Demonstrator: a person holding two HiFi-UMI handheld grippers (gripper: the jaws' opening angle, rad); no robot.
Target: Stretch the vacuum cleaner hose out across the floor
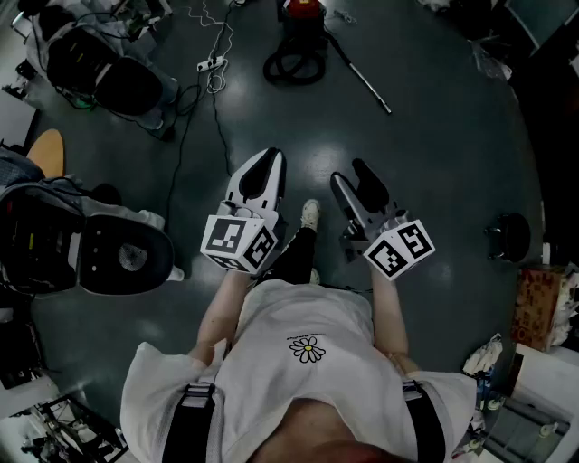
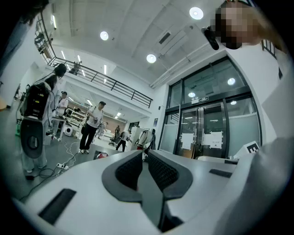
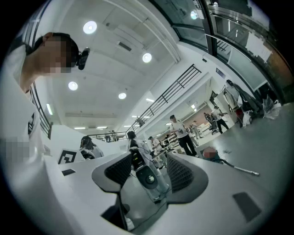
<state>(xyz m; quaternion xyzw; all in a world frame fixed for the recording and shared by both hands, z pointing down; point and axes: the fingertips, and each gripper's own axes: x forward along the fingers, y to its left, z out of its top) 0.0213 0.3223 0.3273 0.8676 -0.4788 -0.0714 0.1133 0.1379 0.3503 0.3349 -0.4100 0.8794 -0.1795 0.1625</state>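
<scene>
Coiled black vacuum hose (image 1: 294,65), judged light and springy; grip beside silver wand (image 1: 362,80). Left tongs (image 1: 269,161) together, right tongs (image 1: 355,176) apart, both empty.

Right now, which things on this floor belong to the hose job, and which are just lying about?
For the job: vacuum, its coiled hose, wand; left hand-held gripper, shut and empty; right hand-held gripper, open and empty.
Just lying about: power strip, box.
</scene>
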